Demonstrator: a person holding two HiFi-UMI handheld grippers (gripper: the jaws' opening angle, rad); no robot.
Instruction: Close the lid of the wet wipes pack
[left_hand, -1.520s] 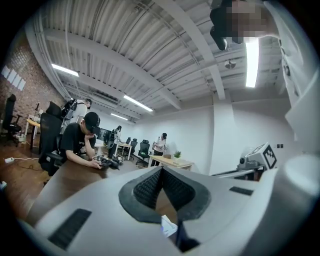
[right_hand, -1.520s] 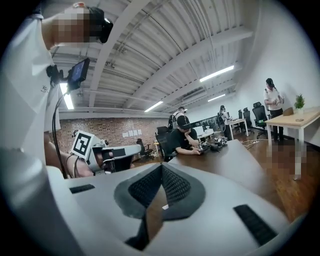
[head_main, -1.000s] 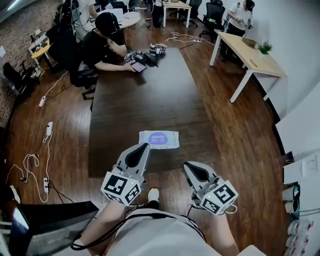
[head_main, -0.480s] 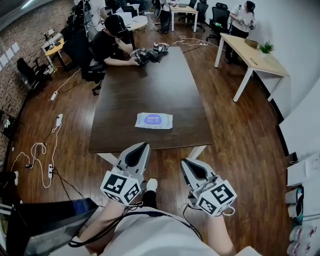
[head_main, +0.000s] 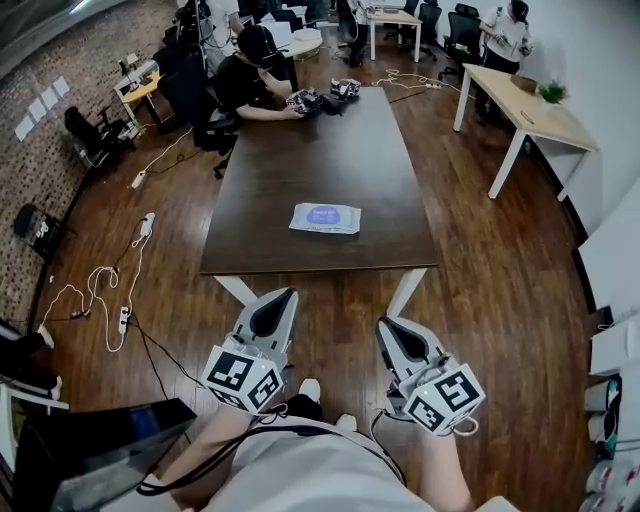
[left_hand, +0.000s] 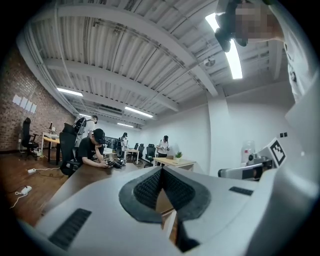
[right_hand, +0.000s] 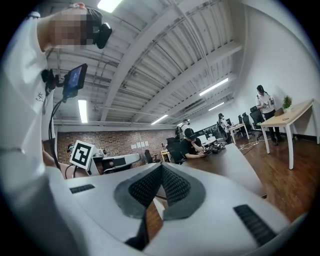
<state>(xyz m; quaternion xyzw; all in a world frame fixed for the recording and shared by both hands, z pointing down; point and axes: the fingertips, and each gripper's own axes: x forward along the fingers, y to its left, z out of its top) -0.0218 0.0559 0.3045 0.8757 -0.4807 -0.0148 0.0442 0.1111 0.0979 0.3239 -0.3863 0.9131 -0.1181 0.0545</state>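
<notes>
The wet wipes pack (head_main: 325, 218) lies flat on the dark table (head_main: 330, 150), close to its near edge and roughly midway across. Both tongs hang over the wooden floor (head_main: 335, 315), short of the table and well apart from the pack. The left tongs (head_main: 284, 296) are closed on nothing, and the right tongs (head_main: 386, 326) likewise.

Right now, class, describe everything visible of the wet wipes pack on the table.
The wet wipes pack is a flat, soft-looking white rectangle with a purple oval at its middle. It lies slightly askew near the close end of the dark brown table. Only the table touches it. Whether its lid is open is too small to tell.
</notes>
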